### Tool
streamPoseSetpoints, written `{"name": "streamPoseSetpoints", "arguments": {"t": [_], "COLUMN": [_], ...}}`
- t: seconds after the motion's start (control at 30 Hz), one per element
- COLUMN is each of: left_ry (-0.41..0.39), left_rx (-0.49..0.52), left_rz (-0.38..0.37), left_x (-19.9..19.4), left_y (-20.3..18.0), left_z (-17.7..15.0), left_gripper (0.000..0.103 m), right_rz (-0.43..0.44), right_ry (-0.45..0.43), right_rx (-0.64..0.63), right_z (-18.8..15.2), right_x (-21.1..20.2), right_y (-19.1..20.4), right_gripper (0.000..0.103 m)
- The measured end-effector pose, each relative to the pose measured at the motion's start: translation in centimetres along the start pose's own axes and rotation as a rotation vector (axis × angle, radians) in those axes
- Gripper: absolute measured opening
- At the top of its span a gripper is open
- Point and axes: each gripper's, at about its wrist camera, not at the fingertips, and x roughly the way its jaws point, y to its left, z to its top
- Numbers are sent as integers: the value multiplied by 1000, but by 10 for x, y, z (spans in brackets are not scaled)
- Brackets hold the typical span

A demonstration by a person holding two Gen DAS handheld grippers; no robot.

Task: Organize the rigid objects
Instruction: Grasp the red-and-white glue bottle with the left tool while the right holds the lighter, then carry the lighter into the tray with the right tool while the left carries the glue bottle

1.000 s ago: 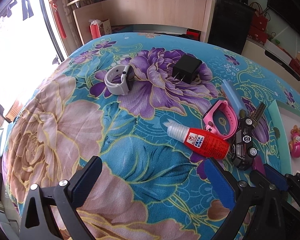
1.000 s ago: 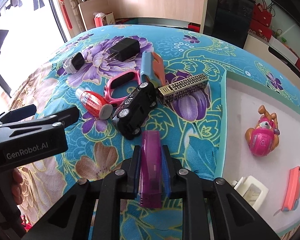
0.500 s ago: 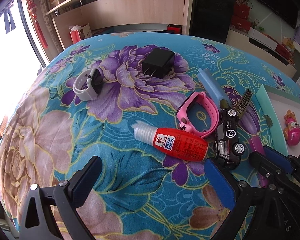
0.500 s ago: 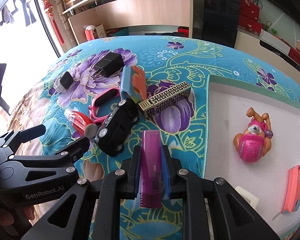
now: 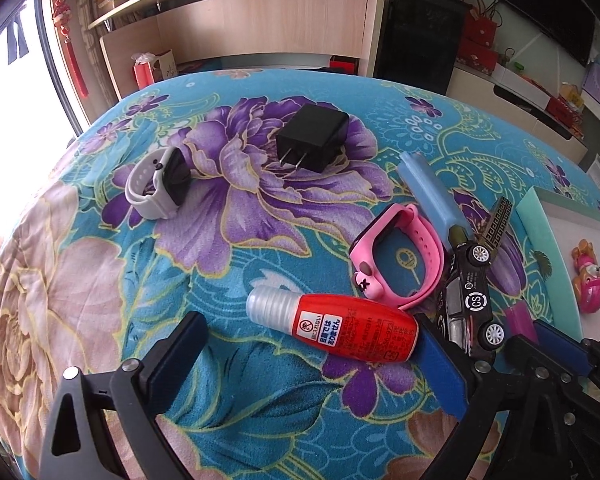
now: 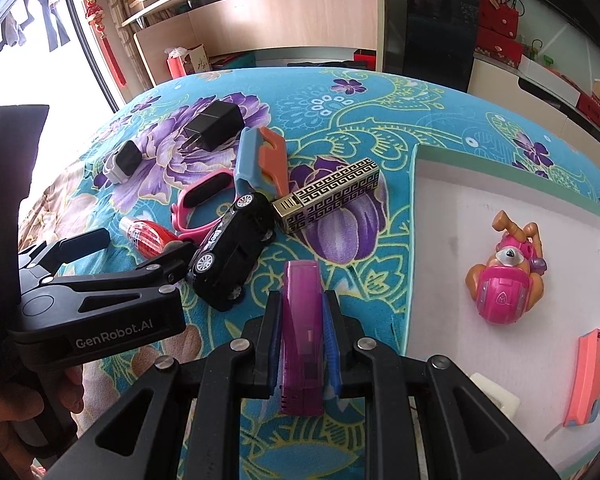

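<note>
Right wrist view: right hand-held gripper (image 6: pixel 302 344) is clamping a purple stapler (image 6: pixel 302 336), seemingly tray-bound (image 6: pixel 414 240); left hand-held gripper (image 5: pixel 312 356), wide open, is nearing the red bottle (image 5: pixel 340 330).

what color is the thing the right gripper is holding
Translucent purple. The stapler-like bar sits clamped in the right gripper, clearest in the right wrist view.

Tabletop (image 5: pixel 220 380) cloth teal with purple and beige flowers. Red bottle (image 5: pixel 352 332) with clear cap, pink watch band (image 5: pixel 396 258), black toy car (image 6: pixel 232 252), gold-black key-pattern case (image 6: pixel 328 196). Purple stapler (image 6: pixel 302 332) between blue-padded fingers (image 6: pixel 274 336); white tray (image 6: pixel 440 208), mint rim.
</note>
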Motion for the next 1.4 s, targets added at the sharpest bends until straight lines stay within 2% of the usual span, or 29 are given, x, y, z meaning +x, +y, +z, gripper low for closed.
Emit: {"name": "streamPoseSetpoints", "arguments": {"t": [0.17,0.43,0.8,0.97,1.1,1.4], "left_ry": [-10,-25,-200,-256,-283,-280], "left_rx": [31,29,18,78,150,285], "left_rz": [-25,-24,-46,-93,-130,-205], "left_x": [-3,-13,-70,-87,-96,-98], "left_y": [-8,-8,-17,-47,-78,-146], "left_z": [0,-1,10,10,7,-6], "left_gripper": [80,80,80,80,80,80], "right_rz": [-3,5,29,-28,-100,-216], "right_ry": [3,0,-150,-209,-219,-239], "right_rx": [3,10,86,145,216,343], "right_z": [0,0,5,2,-4,-29], "right_x": [0,-1,-44,-69,-81,-109], "right_y": [-1,-1,-20,-49,-85,-147], "right_gripper": [20,20,20,20,20,20]}}
